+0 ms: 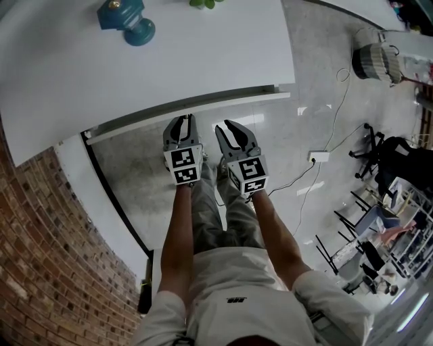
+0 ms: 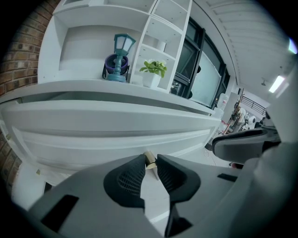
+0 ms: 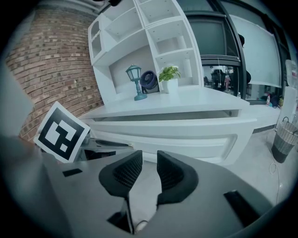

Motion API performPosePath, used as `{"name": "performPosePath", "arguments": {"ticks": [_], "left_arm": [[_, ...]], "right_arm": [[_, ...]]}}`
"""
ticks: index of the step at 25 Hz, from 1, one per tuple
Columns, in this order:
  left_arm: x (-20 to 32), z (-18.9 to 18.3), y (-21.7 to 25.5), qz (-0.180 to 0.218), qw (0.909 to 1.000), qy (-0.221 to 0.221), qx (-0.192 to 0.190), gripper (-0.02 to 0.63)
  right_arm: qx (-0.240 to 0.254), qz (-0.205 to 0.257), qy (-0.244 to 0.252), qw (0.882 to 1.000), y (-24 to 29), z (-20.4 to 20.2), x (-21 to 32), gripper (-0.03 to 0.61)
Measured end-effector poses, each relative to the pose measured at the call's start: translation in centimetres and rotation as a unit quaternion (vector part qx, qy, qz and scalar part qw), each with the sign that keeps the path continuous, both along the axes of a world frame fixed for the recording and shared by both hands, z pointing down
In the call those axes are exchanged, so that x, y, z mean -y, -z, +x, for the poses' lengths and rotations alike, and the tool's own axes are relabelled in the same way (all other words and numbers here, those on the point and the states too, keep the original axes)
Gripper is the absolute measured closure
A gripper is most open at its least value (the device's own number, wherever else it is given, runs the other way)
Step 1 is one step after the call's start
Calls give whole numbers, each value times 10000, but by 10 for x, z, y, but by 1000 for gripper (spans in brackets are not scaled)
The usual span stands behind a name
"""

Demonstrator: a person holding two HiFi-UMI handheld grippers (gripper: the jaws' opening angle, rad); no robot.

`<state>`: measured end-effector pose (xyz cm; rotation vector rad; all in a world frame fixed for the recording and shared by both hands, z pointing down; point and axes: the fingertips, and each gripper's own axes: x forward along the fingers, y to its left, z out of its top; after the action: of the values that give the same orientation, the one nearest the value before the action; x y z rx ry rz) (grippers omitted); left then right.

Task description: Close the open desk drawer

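Observation:
The white desk (image 1: 169,54) has its drawer front (image 1: 189,112) standing a little out from under the top, with a dark gap behind it. Both grippers hover side by side just short of that front, apart from it. My left gripper (image 1: 184,117) has its jaws nearly together. In the left gripper view the gripper (image 2: 150,157) faces the drawer front (image 2: 111,118), and a small beige piece (image 2: 150,160) shows in the slit between the tips. I cannot tell if it is gripped. My right gripper (image 1: 226,126) (image 3: 150,154) is closed to a narrow slit with nothing in it, facing the panelled drawer front (image 3: 186,139).
A blue lantern (image 1: 128,20) and a potted plant (image 1: 203,3) stand on the desk. A brick wall (image 1: 40,236) runs along the left. A power strip (image 1: 319,157) with cables lies on the tiled floor. A basket (image 1: 375,62) and chairs (image 1: 382,159) stand at the right.

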<state>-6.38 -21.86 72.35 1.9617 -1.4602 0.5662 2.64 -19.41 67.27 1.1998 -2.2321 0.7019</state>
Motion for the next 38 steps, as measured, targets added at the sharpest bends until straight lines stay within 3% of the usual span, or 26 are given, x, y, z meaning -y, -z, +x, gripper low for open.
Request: {"name": "performPosePath", "arguments": {"ticks": [26,33,38], "left_arm": [[41,-9,-1,119,9999,11,10,522],[42,-9,1,209,9996,-90,140,508],[35,-15,7,151,9997,-47,175,464]], "right_arm": [[43,148,-257,9996,11,-5,40,477],[-53,231,-210,9995,12,-1,37,477],[-89,290,-170,9994,27,-4,37,477]]}}
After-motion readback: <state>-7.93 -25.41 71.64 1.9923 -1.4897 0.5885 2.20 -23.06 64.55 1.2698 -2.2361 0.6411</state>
